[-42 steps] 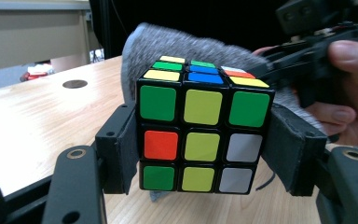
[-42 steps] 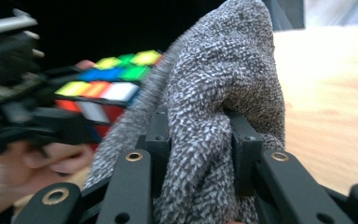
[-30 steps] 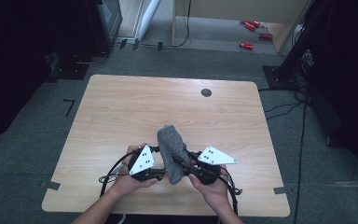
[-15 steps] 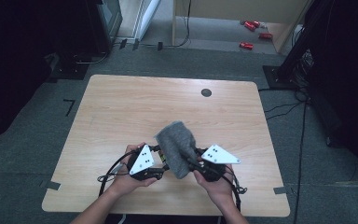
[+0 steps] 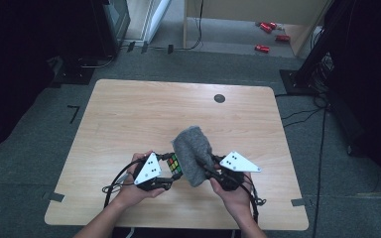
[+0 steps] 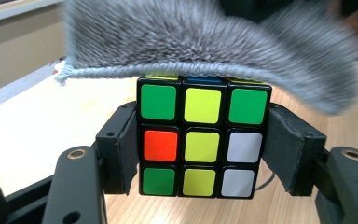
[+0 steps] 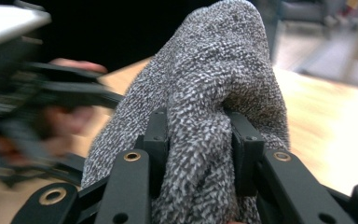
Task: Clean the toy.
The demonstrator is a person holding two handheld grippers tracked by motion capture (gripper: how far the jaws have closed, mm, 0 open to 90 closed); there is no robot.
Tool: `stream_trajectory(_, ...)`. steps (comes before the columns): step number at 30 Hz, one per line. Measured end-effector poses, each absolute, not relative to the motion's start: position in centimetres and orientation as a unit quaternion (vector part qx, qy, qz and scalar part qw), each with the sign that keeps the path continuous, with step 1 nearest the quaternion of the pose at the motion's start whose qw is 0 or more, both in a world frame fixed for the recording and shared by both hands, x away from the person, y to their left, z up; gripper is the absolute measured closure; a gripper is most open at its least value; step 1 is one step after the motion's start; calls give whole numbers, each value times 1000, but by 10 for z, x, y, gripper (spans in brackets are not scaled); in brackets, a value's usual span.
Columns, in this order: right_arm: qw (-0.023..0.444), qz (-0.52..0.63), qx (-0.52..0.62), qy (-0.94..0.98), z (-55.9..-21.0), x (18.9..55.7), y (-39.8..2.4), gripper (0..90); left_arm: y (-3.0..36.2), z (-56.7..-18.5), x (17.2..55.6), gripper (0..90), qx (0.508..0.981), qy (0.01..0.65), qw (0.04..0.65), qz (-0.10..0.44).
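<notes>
A scrambled Rubik's cube [image 6: 199, 140], showing green, yellow, red and white stickers, sits clamped between the pads of the left claw [image 5: 171, 174] near the bench's [image 5: 129, 114] front edge. The right claw [image 5: 204, 168] is pinched on a bunched grey fuzzy cloth [image 5: 193, 153], which drapes over the cube's top. Most of the bench beyond lies bare. A second ago the cloth stood taller and narrower; now it has slumped lower over the cube.

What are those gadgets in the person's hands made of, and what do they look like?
Each gripper, left and right, is a black frame with two flat padded jaws on hinged links with brass-ringed holes. On top sits a white three-cornered plate with small dark dots. Black cables trail from them. The forearms are bare, with no sleeves in view.
</notes>
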State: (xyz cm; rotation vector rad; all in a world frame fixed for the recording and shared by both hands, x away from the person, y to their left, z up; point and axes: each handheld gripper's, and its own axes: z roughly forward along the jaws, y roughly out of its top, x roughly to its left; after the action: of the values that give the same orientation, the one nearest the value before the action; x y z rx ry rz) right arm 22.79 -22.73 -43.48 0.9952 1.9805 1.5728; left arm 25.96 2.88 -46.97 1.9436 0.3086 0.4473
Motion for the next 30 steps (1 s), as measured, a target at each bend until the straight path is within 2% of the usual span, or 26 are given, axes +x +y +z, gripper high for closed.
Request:
stream_trajectory(4, 215, 548, 331, 737, -437, 223, -211, 664, 29, -465, 256, 350, 808, 120, 550, 175)
stream_trajectory(6, 211, 549, 350, 729, -441, 227, -216, 668, 32, -465, 257, 350, 805, 120, 555, 171)
stream_trajectory(9, 230, 527, 405, 711, -445, 236, -233, 673, 39, -462, 262, 350, 791, 136, 574, 160)
stream_trajectory(13, 197, 550, 435, 685, -448, 241, -247, 672, 49, -459, 268, 349, 767, 159, 608, 130)
stream_trajectory(18, 139, 576, 399, 700, -454, 240, -230, 671, 54, -457, 271, 350, 746, 175, 634, 104)
stream_trajectory(20, 136, 569, 394, 709, -460, 239, -223, 679, 57, -456, 271, 350, 746, 176, 633, 107)
stream_trajectory(23, 93, 545, 392, 735, -470, 246, -221, 675, 61, -454, 274, 350, 734, 187, 646, 97)
stream_trajectory(26, 100, 530, 398, 742, -475, 248, -220, 676, 64, -453, 275, 350, 731, 191, 648, 99)
stream_trajectory(30, 116, 570, 395, 711, -462, 245, -229, 680, 64, -456, 277, 350, 736, 193, 640, 102)
